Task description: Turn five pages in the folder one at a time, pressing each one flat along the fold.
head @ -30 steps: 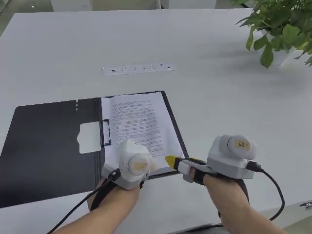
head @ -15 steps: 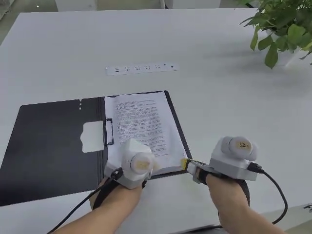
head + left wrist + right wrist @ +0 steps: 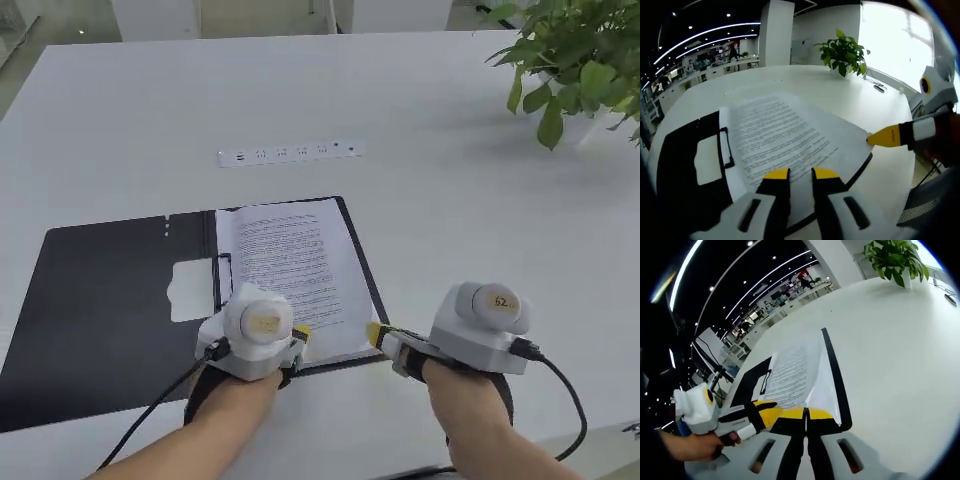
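An open black folder (image 3: 100,310) lies on the white table, its printed pages (image 3: 290,260) stacked on the right half under a clip (image 3: 219,280). My right gripper (image 3: 376,335) is at the bottom right corner of the top page (image 3: 822,385). In the right gripper view its jaws (image 3: 805,412) are pressed together on that corner, which curls up slightly. My left gripper (image 3: 298,338) hovers over the lower edge of the pages. Its yellow-tipped jaws (image 3: 801,174) stand a little apart with nothing between them. The right gripper's tip (image 3: 885,136) shows at the page corner.
A white power strip (image 3: 290,153) lies beyond the folder. A potted plant (image 3: 580,50) stands at the far right. The table's front edge runs just behind both hands, and cables trail off it from each gripper.
My right gripper's tip has drawn back to the right, from over the page to its bottom corner. The left gripper has shifted slightly left. The head camera has also moved.
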Available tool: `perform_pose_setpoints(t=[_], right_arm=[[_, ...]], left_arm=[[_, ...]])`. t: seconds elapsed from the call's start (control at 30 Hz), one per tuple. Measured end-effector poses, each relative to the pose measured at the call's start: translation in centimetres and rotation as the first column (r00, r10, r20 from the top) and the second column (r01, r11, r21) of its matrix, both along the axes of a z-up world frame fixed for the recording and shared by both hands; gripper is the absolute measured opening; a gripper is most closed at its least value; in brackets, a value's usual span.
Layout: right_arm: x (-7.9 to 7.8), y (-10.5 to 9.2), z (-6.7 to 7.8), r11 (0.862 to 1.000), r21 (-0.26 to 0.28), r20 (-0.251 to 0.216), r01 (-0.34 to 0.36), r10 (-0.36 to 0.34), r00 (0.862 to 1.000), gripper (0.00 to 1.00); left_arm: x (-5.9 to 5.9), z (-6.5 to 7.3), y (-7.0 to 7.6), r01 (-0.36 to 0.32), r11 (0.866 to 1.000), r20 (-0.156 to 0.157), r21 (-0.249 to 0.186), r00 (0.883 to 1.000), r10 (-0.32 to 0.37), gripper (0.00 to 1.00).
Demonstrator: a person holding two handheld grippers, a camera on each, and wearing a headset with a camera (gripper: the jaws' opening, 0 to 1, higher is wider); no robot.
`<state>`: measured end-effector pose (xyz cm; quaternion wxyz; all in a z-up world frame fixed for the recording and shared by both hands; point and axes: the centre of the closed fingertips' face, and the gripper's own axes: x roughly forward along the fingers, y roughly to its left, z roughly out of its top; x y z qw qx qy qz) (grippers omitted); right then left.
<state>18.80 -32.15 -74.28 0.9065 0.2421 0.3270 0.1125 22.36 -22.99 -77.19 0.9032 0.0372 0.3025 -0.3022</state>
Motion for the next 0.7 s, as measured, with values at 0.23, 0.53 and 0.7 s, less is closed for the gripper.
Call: perform_pose_setpoints(t=[0.23,0.53,0.7], right_arm=[[-0.1,2.4,3.7,0.998,0.055,0.095,-0.039,0.034,0.995,0.0],[0.1,8.0,7.6,0.985,0.104,0.188,-0.136,0.115,0.975,0.0],[0.3,12.0,8.2,0.972,0.108,0.206,-0.208,0.183,0.961,0.0]], left_arm=[[-1.7,3.1,2.8,-0.017,0.998,0.041,-0.056,0.999,0.02,0.19],[-3.4,6.9,7.6,-0.032,0.994,0.084,-0.106,0.996,0.041,0.26],[-3.7,9.0,10.9,-0.067,0.99,0.118,-0.124,0.99,0.082,0.27]])
